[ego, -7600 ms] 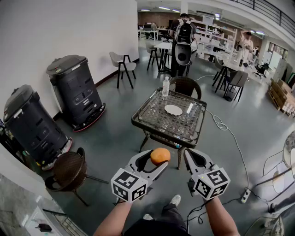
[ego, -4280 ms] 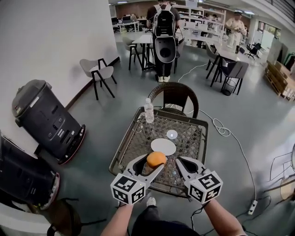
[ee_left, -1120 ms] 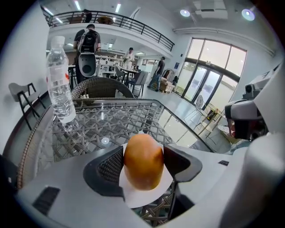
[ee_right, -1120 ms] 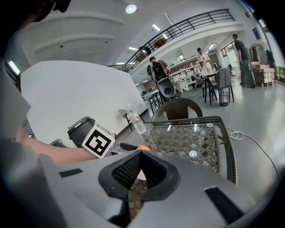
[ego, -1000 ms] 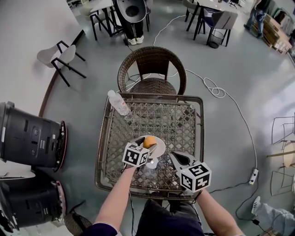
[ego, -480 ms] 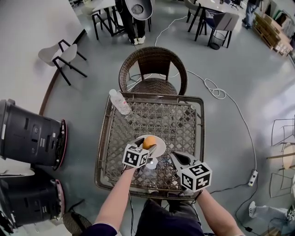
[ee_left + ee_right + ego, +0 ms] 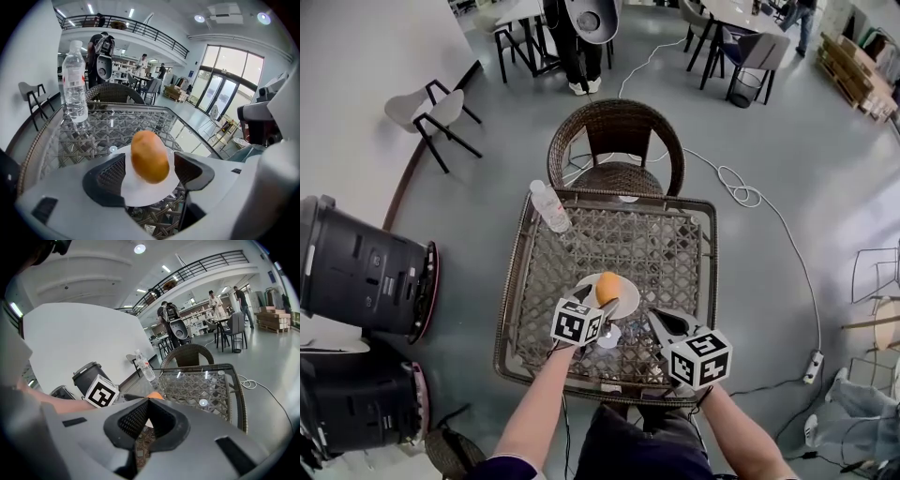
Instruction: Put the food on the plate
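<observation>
An orange, oval piece of food (image 7: 607,287) (image 7: 149,156) hangs just over the white plate (image 7: 625,298) (image 7: 137,194) on the glass-topped wicker table (image 7: 511,309). My left gripper (image 7: 598,300) (image 7: 150,166) is around it with its jaws opening. A gap shows between the food and the right pad (image 7: 187,168). The food looks slightly blurred. My right gripper (image 7: 664,324) (image 7: 147,416) hovers at the table's near edge, right of the plate, shut and holding nothing.
A water bottle (image 7: 551,206) (image 7: 75,82) stands at the table's far left corner. A wicker chair (image 7: 617,141) sits behind the table. Two black bins (image 7: 356,272) stand at the left. A cable (image 7: 741,192) runs over the floor at the right. People stand far off.
The left gripper with the food has stayed over the plate, shifting only slightly. The right gripper has kept its place by the near edge.
</observation>
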`<state>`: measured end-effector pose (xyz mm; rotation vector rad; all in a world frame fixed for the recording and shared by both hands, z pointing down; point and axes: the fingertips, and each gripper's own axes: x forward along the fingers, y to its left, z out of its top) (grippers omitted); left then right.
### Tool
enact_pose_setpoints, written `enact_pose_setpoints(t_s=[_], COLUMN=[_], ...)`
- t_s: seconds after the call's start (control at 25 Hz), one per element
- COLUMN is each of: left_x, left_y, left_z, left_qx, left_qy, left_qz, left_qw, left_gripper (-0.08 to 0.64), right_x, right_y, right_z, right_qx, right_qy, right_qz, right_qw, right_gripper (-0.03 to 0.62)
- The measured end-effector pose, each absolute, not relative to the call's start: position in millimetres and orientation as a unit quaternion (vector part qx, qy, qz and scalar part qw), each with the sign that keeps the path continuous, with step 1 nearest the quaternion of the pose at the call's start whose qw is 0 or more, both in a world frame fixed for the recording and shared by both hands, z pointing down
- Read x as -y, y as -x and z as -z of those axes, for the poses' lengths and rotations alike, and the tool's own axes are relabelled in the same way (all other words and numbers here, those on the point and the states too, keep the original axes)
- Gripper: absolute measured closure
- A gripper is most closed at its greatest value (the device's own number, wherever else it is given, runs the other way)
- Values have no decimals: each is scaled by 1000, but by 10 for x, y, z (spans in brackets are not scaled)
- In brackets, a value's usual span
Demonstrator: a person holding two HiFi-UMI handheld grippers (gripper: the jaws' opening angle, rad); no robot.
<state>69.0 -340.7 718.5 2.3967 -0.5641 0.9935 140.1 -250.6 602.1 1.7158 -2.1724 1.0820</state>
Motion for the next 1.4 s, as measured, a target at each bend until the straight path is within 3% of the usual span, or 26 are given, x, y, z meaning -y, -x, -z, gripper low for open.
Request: enact_pose_setpoints(t_s=[0.48,0.64,0.96,1.4], left_x=[3060,2932,2655,2403], left_y=[-567,-566,-622,-555], left_z=[-6375,-5954,-5034,-4206], left_qx=[211,219,220,222], left_qy=[-909,-925,-951,-963], left_qz=[-296,-268,-182,-92], left_qw=[205,155,119,121], left_gripper=[261,392,549,551], right_x=[2475,2462,2523,2520], right_y=[-1240,-1190,-1113,-1035], right_z=[-5698,-5534,-5019,-4243], right_qx=[743,750,770,803], right_qy=[-574,-575,-575,-568], right_qz=[-335,-321,-275,-178], right_qw=[72,62,41,8], right_gripper=[589,589,589,589])
